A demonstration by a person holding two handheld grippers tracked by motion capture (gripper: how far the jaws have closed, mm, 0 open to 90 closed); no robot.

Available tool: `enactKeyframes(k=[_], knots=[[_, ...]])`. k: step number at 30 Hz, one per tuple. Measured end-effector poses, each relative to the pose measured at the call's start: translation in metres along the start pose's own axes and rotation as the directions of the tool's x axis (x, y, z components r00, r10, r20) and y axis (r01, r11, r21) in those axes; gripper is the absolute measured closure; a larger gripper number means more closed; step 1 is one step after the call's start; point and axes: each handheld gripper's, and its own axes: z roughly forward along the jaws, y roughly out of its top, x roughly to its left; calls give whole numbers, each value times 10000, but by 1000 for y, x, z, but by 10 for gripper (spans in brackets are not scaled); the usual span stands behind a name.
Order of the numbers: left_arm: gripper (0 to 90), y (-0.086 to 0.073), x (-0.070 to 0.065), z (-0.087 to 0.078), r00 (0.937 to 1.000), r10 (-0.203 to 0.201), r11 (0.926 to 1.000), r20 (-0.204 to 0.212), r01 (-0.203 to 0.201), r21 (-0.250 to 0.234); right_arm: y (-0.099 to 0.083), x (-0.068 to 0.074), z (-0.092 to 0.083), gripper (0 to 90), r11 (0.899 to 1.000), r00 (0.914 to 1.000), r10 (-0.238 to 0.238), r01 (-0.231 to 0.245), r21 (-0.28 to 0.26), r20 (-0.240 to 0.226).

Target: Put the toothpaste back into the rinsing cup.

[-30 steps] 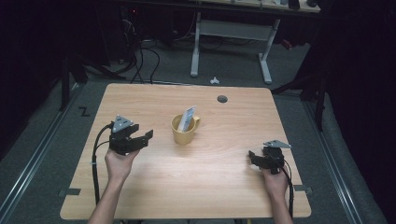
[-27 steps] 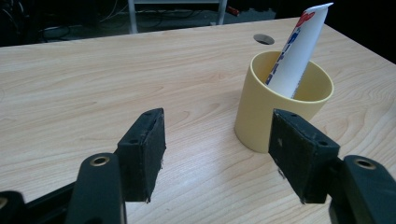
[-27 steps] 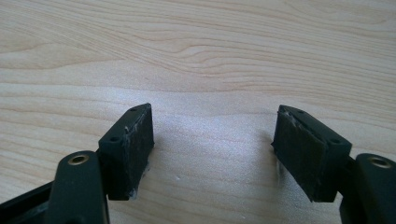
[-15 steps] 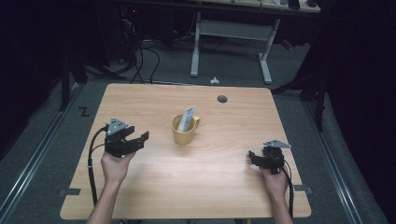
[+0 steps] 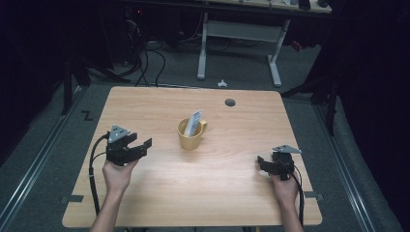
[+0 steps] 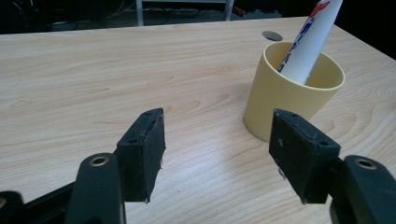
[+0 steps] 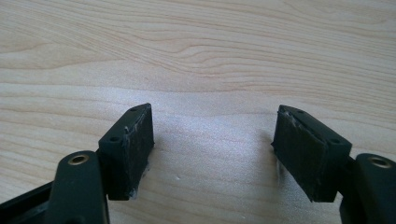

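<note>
A yellow mug stands near the middle of the wooden table, with a white and blue tube leaning upright inside it. My left gripper is held left of the mug, well apart from it, jaws open and empty. In the left gripper view the mug and the tube lie ahead to the right, beyond the left gripper. My right gripper rests low near the table's right front, open. In the right gripper view the right gripper has bare wood between its jaws.
A round cable hole sits at the table's far side, also seen as the hole behind the mug. Beyond the far edge stand a white desk frame and floor cables. A small white object lies on the floor.
My left gripper has drifted a little to the left, away from the mug, with its jaws still open. The right gripper, mug and tube have not moved.
</note>
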Motion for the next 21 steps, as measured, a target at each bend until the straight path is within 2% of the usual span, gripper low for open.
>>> enactKeyframes(k=[21], knots=[[361, -17, 6, -3, 9994, -309, 9994, -130, 311, 141, 0, 0, 0, 290, 10000, 10000, 20, -20, 8, 2]])
